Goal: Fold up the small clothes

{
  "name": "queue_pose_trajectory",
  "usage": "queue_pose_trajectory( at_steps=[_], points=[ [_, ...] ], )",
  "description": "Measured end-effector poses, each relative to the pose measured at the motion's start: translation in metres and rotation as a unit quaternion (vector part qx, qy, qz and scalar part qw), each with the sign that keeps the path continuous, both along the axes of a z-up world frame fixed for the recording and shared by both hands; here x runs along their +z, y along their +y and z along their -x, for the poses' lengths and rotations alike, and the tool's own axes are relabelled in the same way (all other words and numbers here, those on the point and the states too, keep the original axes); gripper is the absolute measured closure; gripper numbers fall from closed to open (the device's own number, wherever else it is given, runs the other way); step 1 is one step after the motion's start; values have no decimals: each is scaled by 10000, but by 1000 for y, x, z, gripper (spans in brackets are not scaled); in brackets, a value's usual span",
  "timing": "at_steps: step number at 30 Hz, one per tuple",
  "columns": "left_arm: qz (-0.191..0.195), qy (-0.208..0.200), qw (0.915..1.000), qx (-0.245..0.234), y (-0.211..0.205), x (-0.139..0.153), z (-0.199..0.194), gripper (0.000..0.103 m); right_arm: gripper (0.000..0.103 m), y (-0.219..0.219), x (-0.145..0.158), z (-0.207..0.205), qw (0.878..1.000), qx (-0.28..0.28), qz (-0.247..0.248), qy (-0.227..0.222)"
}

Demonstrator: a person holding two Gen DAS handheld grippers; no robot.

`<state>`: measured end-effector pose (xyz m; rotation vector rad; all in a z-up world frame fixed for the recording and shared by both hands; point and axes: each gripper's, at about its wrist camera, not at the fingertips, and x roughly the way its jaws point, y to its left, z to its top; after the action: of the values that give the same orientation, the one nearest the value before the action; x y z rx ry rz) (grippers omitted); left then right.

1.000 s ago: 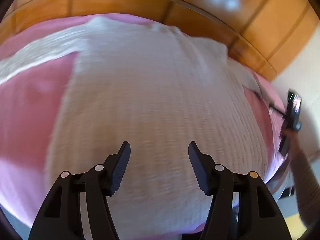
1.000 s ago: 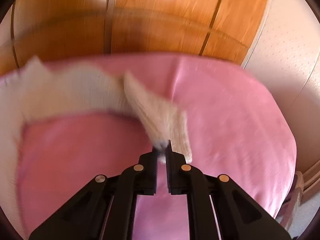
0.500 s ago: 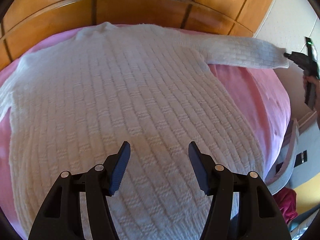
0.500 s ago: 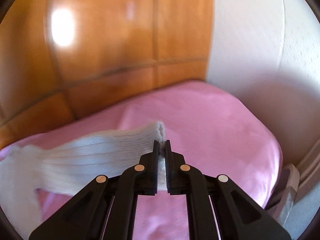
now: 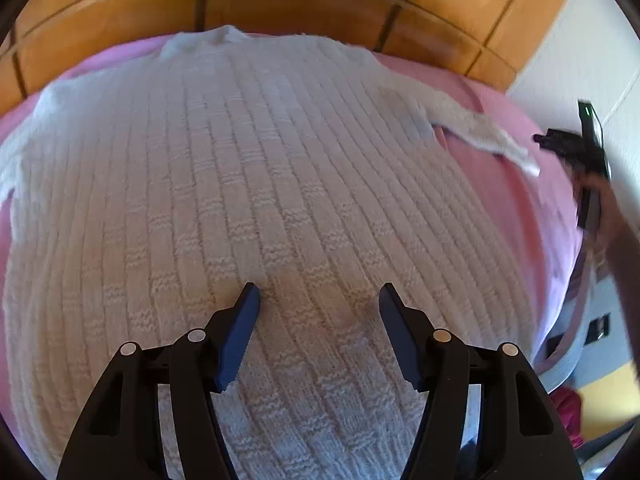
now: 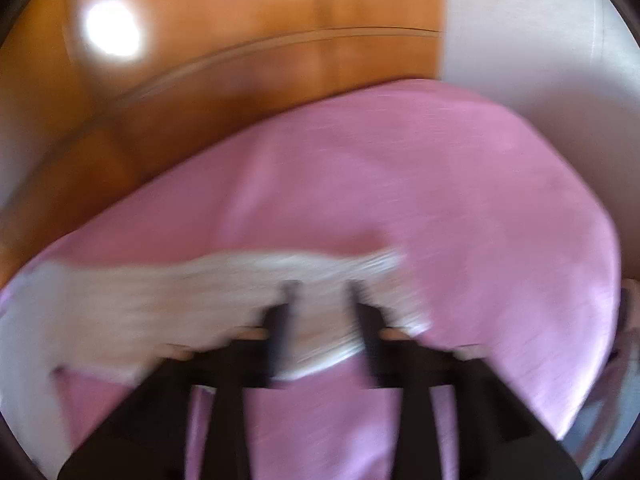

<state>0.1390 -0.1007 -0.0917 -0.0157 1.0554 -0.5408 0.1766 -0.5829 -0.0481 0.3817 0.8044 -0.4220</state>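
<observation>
now | one white knit sweater flat on pink bed | left gripper spread, empty | right gripper just opening, sleeve released at right

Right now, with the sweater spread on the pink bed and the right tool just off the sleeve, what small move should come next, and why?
Probably re-grip the sleeve near its cuff with the right tool and carry it across the sweater. Its jaws have just been opening, the sleeve lies loose and stretched out on the sheet, and the body already looks flat. The left tool hangs open above the body.
</observation>
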Motion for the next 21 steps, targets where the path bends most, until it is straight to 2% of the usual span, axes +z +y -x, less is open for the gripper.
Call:
queue_pose_trajectory(
  at_steps=[3,6,9,12,14,16,18,21],
  points=[
    [136,-10,9996,238,14,2,0,42,51,60,4,1,9937,1005,-439,-222],
    [199,-28,9982,568,32,4,1,42,45,111,1,-6,9773,1784,-1100,-317],
    [63,-133,9947,1018,54,7,4,42,44,177,-11,-13,9538,2562,-1561,-184],
    [-199,-330,9904,1328,76,8,11,42,44,218,-34,-16,9450,2841,-1614,154],
    [-242,-316,9881,1483,93,5,14,42,51,234,-46,-10,9430,2859,-1673,322],
    [-302,-276,9860,1613,110,-3,20,42,87,243,-54,1,9500,2727,-1464,401],
    [-255,-252,9859,1632,122,-7,26,42,95,234,-56,13,9527,2593,-1552,312],
    [-281,-334,9868,1560,130,-10,42,42,98,232,-49,34,9604,2441,-1328,190]
  ],
)
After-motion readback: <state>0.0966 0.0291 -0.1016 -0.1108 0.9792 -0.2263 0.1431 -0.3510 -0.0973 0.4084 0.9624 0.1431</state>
